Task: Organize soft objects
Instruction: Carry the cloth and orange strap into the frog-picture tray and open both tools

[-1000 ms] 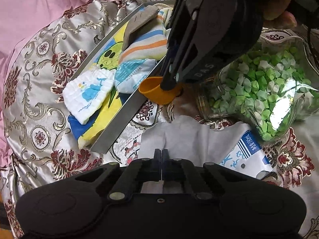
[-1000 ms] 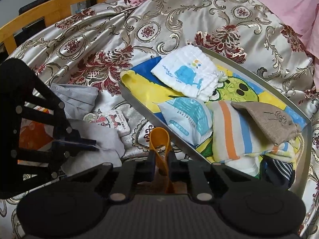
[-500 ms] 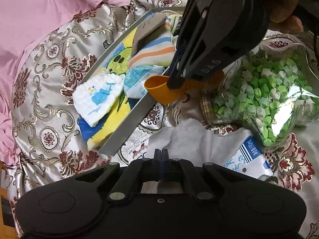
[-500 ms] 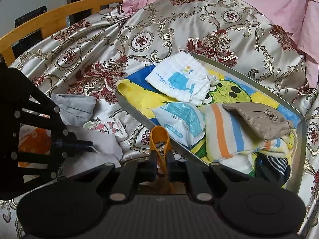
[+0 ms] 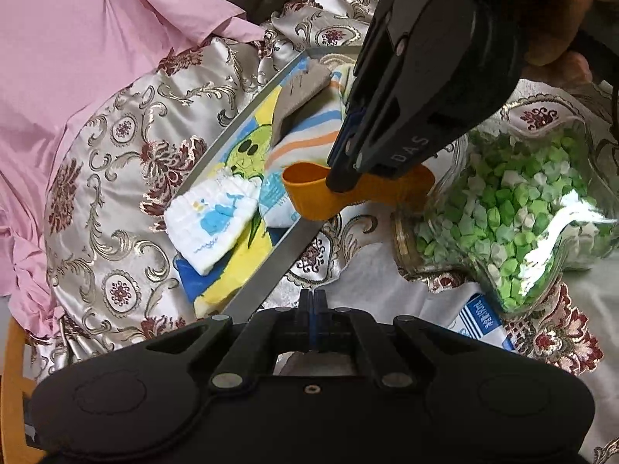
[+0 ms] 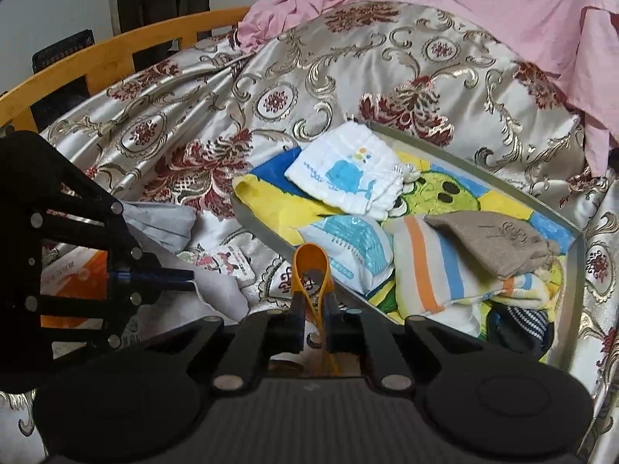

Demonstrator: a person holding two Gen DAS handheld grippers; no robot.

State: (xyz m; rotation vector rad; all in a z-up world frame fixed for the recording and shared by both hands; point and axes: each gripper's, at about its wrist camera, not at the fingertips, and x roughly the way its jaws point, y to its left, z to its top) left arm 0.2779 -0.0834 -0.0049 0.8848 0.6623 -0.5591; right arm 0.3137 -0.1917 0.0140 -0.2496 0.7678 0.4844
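A grey metal tray (image 6: 503, 178) lies on the patterned bedspread and holds a white whale cloth (image 6: 348, 174), a blue-white tissue pack (image 6: 348, 247), a striped cloth (image 6: 429, 266) and a brown knit pouch (image 6: 495, 239). My right gripper (image 6: 311, 305) is shut on an orange silicone band (image 6: 309, 263), held above the tray's near edge; it also shows in the left wrist view (image 5: 340, 181). My left gripper (image 5: 312, 301) is shut, low over a grey cloth (image 5: 383, 282); I cannot tell if it pinches the cloth.
A glass jar of green and white paper stars (image 5: 514, 216) lies on its side at the right. A blue-white packet (image 5: 483, 321) lies under it. A pink sheet (image 5: 77, 58) covers the far side. A wooden bed rail (image 6: 116, 46) and an orange box (image 6: 73, 270) are at the left.
Both grippers have risen and pulled back a little, so the tray looks smaller and farther. The orange band stays in my right gripper and now stands higher over the tray edge.
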